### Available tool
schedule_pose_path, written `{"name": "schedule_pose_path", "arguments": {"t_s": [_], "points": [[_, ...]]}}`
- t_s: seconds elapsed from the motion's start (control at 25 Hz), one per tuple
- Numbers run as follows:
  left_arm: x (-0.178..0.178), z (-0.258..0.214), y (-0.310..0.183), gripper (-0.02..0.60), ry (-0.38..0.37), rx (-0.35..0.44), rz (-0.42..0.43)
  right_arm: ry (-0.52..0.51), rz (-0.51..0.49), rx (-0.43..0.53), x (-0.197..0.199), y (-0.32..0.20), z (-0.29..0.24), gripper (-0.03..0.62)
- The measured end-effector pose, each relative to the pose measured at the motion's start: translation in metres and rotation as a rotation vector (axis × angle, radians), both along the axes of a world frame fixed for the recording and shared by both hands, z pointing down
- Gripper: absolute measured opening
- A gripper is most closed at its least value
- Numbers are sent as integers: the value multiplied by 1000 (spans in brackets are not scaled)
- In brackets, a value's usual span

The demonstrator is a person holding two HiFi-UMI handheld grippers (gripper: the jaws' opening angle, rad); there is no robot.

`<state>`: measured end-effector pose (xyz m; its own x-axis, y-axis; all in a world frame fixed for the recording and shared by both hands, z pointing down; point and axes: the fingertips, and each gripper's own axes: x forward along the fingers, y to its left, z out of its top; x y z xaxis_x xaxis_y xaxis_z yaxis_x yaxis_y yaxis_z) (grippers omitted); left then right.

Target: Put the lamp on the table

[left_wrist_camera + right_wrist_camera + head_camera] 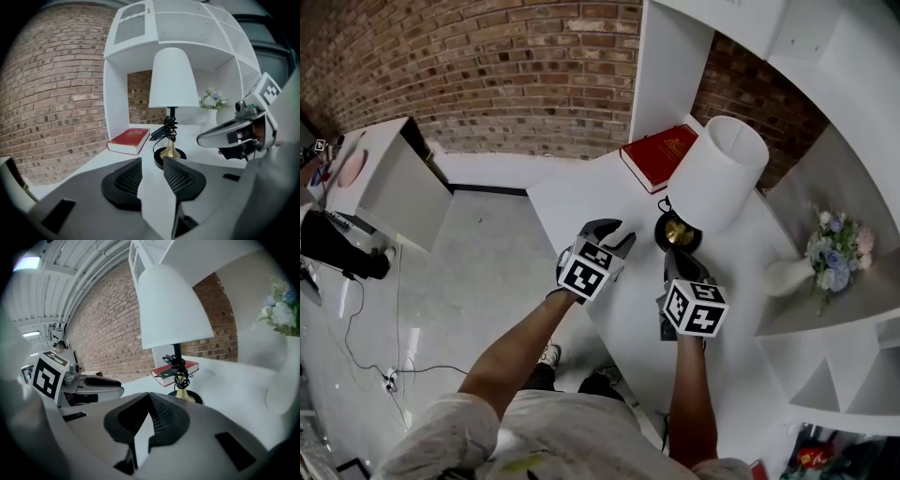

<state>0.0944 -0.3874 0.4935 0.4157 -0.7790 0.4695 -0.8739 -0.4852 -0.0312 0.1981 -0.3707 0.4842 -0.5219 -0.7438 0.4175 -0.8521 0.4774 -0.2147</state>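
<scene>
Lamp (717,173): shown upright on the white tabletop (591,197), with its round black base flat on the surface. No tool is touching it.
Lamp details: a white shade is carried on a dark stem over a brass foot. A black cord (169,129) is bundled around the stem.
Neighbours: a red book (661,155) lies just beside the base on the wall side. A white vase of flowers (834,253) stands apart on the shelf side.
Left tool (152,161): the jaws are set moderately apart and nothing is caught between the pads. The lamp base is seen beyond the gap, clear of the tips.
Right tool (150,397): the jaw tips are brought together and nothing is gripped. It is aimed toward the lamp foot, near it but not in contact.
Relation of tools: both are held side by side over the near part of the tabletop, in front of the lamp.
Step in hand: the placing is judged complete, since the lamp stands unsupported on the tabletop and both tools are free. What remains appears to be clearing away.
Next move: little is called for beyond keeping both tools clear of the shade and the cord so the lamp is not tipped. If a new position were wanted, the stem would have to be gripped again below the shade.
</scene>
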Motion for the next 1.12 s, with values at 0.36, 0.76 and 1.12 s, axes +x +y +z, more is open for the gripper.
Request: {"name": "schedule_pose_path", "arguments": {"t_s": [0.36,0.76,1.12], "points": [[-47,-40,31,127,0,13,-14,-20,-25,33,-30,10,-29,5],[-85,-96,48,104,51,66,9,-38,58,74,-44,23,-72,5],[-115,-127,49,40,60,117,42,-7,98,130,-62,38,-99,5]]}}
